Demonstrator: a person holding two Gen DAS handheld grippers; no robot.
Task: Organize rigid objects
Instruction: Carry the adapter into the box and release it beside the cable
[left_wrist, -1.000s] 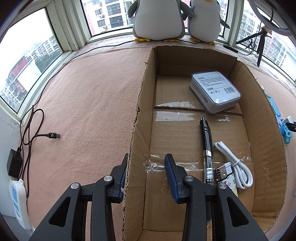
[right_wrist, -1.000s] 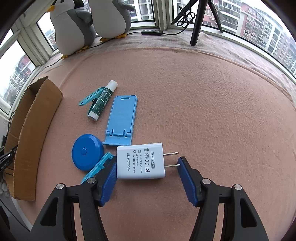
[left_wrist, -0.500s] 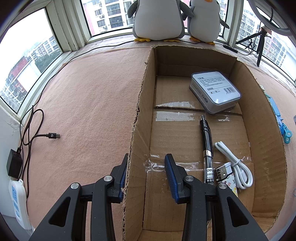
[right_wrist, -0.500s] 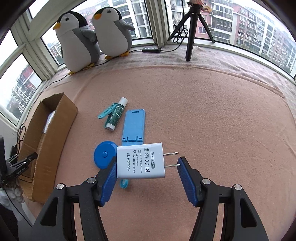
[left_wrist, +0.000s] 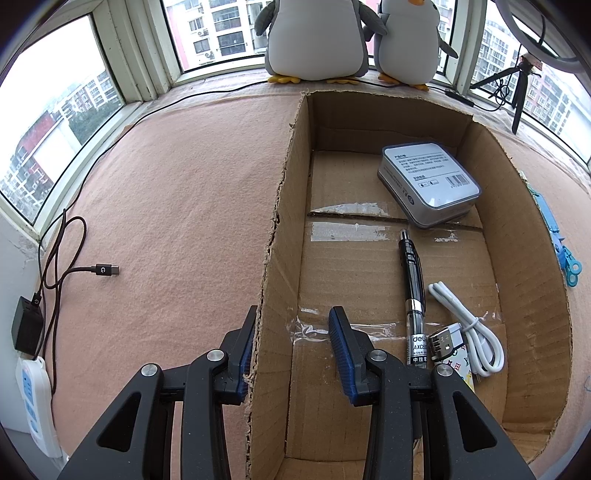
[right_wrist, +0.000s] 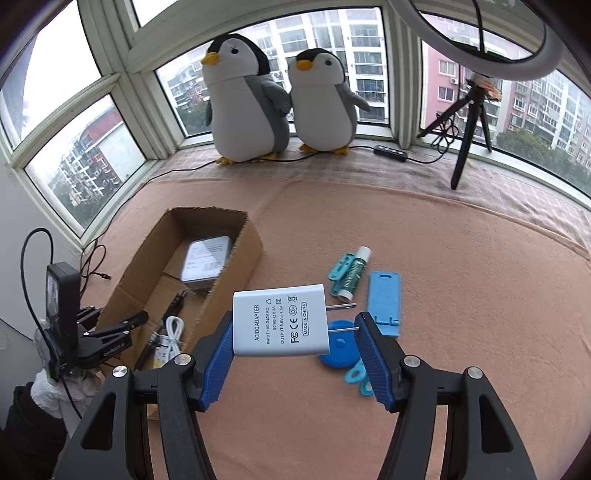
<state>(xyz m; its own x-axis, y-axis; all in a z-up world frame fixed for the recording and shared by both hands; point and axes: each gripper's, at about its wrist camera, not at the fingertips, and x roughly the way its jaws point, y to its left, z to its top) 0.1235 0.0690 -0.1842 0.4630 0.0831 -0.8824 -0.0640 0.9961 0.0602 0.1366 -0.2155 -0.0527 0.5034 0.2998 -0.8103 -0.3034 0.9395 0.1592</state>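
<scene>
The left hand-held gripper (left_wrist: 291, 345) is seen clamped on the left wall of the cardboard box (left_wrist: 275, 258), one blue pad outside the wall and the other inside it. The box stands open on the pink-covered bench (left_wrist: 177, 206). Inside it, a grey tin (left_wrist: 428, 182) is lodged toward the far right corner, a black pen (left_wrist: 413, 291) is laid lengthwise near the middle, and a coiled white USB cable (left_wrist: 469, 328) is placed just to the right of the pen. A dark cable with a plug (left_wrist: 105, 270) is trailed over the bench to the left of the box.

The right hand-held gripper (right_wrist: 295, 354) is held above the bench, and a white AC/DC adapter (right_wrist: 280, 320) is pinched between its blue pads: the left pad is pressed against the adapter's body and the right pad against the tip of one prong. The adapter is thus carried in the air, to the right of the box. Further right on the bench, a blue phone stand (right_wrist: 384, 302), a green tube with a white cap (right_wrist: 354, 275) and a teal clip (right_wrist: 338, 271) are laid close together. A round blue disc (right_wrist: 338, 352) is partly hidden behind the adapter's prongs. Two plush penguins (right_wrist: 243, 103) are set on the far window ledge, and a small tripod (right_wrist: 469, 125) is stood at the far right.
</scene>
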